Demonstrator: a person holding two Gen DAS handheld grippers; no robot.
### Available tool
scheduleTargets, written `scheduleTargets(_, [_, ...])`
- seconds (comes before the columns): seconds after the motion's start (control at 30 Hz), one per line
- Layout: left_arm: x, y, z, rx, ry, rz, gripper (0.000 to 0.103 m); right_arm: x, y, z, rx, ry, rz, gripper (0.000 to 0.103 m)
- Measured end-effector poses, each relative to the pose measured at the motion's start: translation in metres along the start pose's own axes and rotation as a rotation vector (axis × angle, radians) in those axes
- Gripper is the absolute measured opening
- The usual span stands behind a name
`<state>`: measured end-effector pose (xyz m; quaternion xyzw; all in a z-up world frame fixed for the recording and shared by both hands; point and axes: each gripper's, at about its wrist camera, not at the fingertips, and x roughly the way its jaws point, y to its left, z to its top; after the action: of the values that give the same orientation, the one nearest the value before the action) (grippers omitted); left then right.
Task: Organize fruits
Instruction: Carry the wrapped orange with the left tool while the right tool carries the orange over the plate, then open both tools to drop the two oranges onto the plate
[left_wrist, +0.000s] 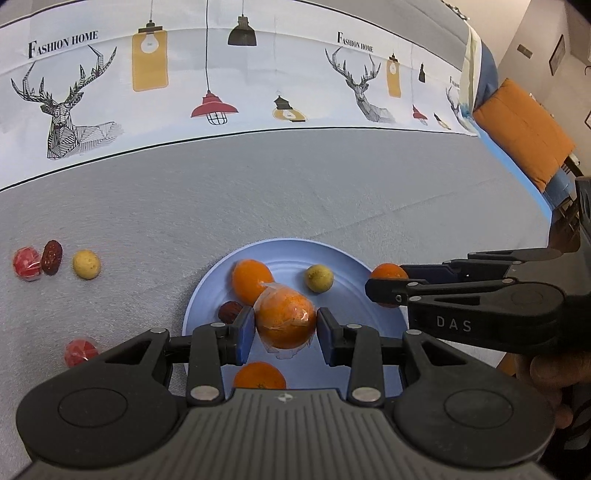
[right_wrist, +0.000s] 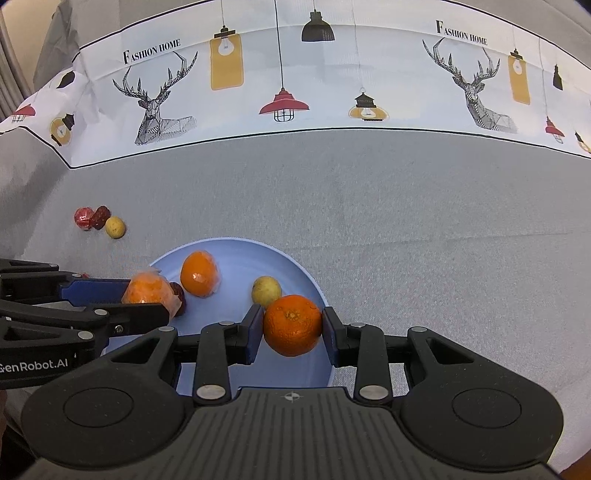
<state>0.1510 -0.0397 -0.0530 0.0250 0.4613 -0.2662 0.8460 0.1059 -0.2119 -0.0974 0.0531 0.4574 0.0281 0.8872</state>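
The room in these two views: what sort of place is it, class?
Probably a home dining or living room: a table under a printed deer-and-lamp tablecloth, a blue plate of fruit, and an orange cushioned seat beside it.

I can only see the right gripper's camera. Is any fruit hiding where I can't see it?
Observer: Yes. A loose orange sits at the near edge of the blue plate, below the fingers of the left gripper. That gripper blocks it in your view.
Child: Is there any more off the plate?
Observer: One red wrapped fruit lies by itself on the grey cloth, beside the left gripper.
Child: Is the left gripper really holding its orange?
Observer: Yes. Both blue pads press the wrapped orange, one on each side.
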Motion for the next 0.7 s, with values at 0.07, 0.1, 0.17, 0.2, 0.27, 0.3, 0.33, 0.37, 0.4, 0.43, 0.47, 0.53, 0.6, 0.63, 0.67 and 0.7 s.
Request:
scheduleTargets(0.07, [0.0002,-0.0005,0.0001,0.003,0.001,-0.002,0.04,0.0005,0.0006,0.0,-0.002,0.001,0.001,0.036])
scheduleTargets(0.1, [0.0004,-0.0011,-0.0002,0.005,0.002,-0.003,0.04,0.0008,0.0008,-0.0002,-0.002,0.002,0.001,0.036])
scheduleTargets(0.17, [0.0013,-0.0013,0.0,0.008,0.004,-0.002,0.04,0.001,0.001,-0.0005,-0.002,0.003,0.001,0.036])
scheduleTargets(0.2, [0.0015,-0.0014,-0.0002,0.009,0.005,-0.002,0.04,0.0011,0.0009,-0.0006,-0.002,0.003,0.001,0.036])
scheduleTargets(0.27, [0.0021,-0.0014,-0.0001,0.01,0.007,-0.001,0.04,0.0017,0.0012,-0.0008,-0.003,0.006,0.0,0.036])
scheduleTargets(0.3, [0.0024,-0.0017,0.0,0.011,0.008,-0.001,0.04,0.0021,0.0014,-0.0016,-0.003,0.007,0.0,0.036])
scheduleTargets(0.33, [0.0026,-0.0019,0.0002,0.011,0.009,-0.001,0.04,0.0022,0.0014,-0.0019,-0.003,0.007,0.001,0.036])
scheduleTargets(0.37, [0.0028,-0.0019,0.0005,0.012,0.01,-0.001,0.04,0.0022,0.0014,-0.0018,-0.003,0.007,0.001,0.036])
scheduleTargets(0.4, [0.0029,-0.0022,0.0004,0.013,0.009,-0.002,0.04,0.0025,0.0015,-0.002,-0.004,0.008,0.002,0.036])
scheduleTargets(0.43, [0.003,-0.0022,0.0003,0.014,0.009,-0.002,0.04,0.0028,0.0015,-0.0022,-0.004,0.009,0.002,0.036])
scheduleTargets(0.47, [0.0033,-0.0022,0.0003,0.015,0.01,-0.003,0.04,0.0033,0.0016,-0.0024,-0.005,0.01,0.003,0.036])
scheduleTargets(0.53, [0.004,-0.0026,-0.0001,0.017,0.011,0.0,0.04,0.0036,0.0013,-0.0019,-0.006,0.011,0.003,0.036])
scheduleTargets(0.6, [0.0034,-0.003,-0.0006,0.017,0.01,-0.001,0.04,0.0036,0.0016,-0.0019,-0.006,0.011,0.003,0.036])
scheduleTargets(0.63, [0.0034,-0.0029,-0.0005,0.017,0.011,-0.003,0.04,0.0037,0.0017,-0.0019,-0.006,0.011,0.003,0.036])
scheduleTargets(0.67, [0.0035,-0.0032,-0.0005,0.018,0.012,-0.002,0.04,0.0037,0.0019,-0.0019,-0.006,0.011,0.003,0.036])
scheduleTargets(0.7, [0.0035,-0.0035,-0.0004,0.02,0.012,-0.002,0.04,0.0037,0.002,-0.0018,-0.006,0.011,0.003,0.036])
